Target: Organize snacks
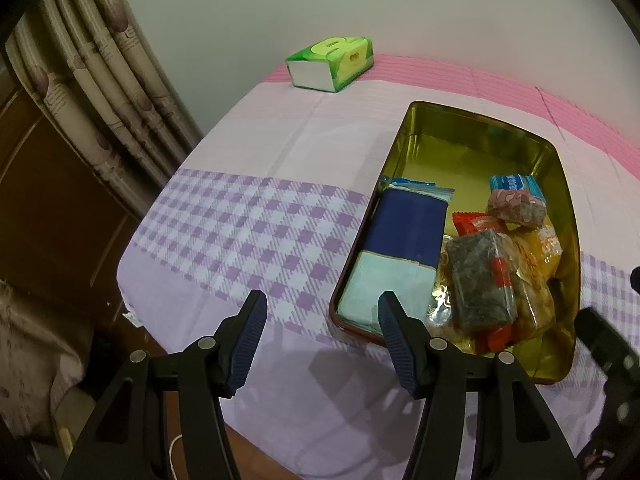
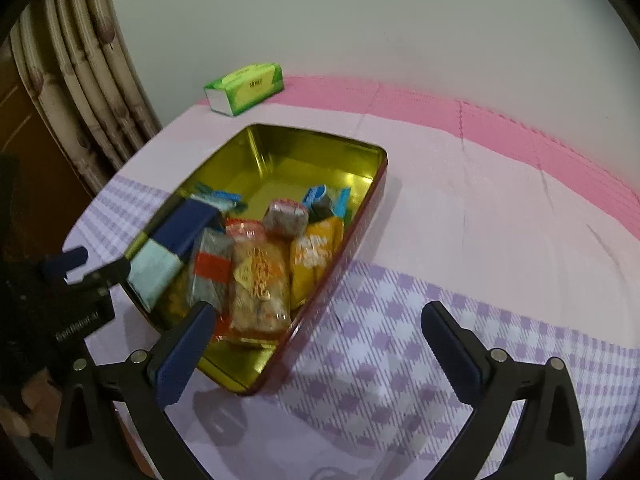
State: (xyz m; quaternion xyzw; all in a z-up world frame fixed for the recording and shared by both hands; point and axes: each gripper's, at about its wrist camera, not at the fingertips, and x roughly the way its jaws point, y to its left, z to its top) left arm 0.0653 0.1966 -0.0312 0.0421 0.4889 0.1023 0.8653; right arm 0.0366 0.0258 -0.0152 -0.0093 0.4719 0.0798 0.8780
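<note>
The gold tin (image 1: 472,128) sits on the checked cloth (image 1: 248,232), its long axis running away toward the wall, and every snack in sight is already packed into its near half: the blue-and-mint packet (image 1: 404,248) along the left wall, the dark bar (image 1: 480,280), the orange bags (image 1: 536,276) and the small round cake (image 1: 516,206) bunched to the right. The left gripper (image 1: 322,312) hangs right over the tin's near left corner, fingers parted to a middling gap, nothing between them, its right pad above the mint end of the packet. The right gripper (image 2: 320,328) stands off the tin's near right edge, jaws spread very wide and empty. Left looks the nearer hand for any tidying; no snack shows outside on the cloth.
</note>
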